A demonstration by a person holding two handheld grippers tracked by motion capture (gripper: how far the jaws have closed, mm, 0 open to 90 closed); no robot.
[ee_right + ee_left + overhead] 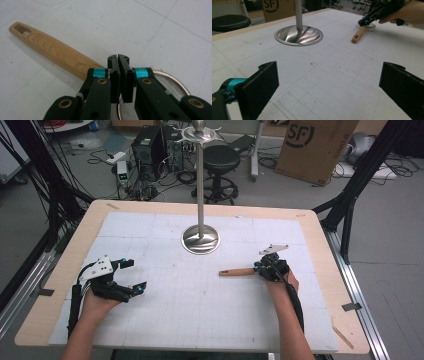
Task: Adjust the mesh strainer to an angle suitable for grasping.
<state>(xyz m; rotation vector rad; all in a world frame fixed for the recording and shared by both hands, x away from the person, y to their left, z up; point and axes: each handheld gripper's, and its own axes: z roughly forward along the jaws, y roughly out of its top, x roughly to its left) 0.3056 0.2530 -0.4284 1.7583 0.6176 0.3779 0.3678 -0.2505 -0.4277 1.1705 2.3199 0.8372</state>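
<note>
The wooden-handled round metal mesh strainer (57, 53) is lying on the white gridded counter (200, 290), right of the tall silver stand (200, 239). The right tongs (121, 61) are pressing together over its rim. The left tongs (329, 82) are hovering, spread wide.

Table (320, 220), white mat (200, 310), stand (200, 239), strainer (237, 272)

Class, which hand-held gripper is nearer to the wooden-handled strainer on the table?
The right hand-held gripper: it sits over the wooden-handled strainer, jaws closed above its mesh end. The left hand-held gripper hangs open, apart, across the table.
</note>
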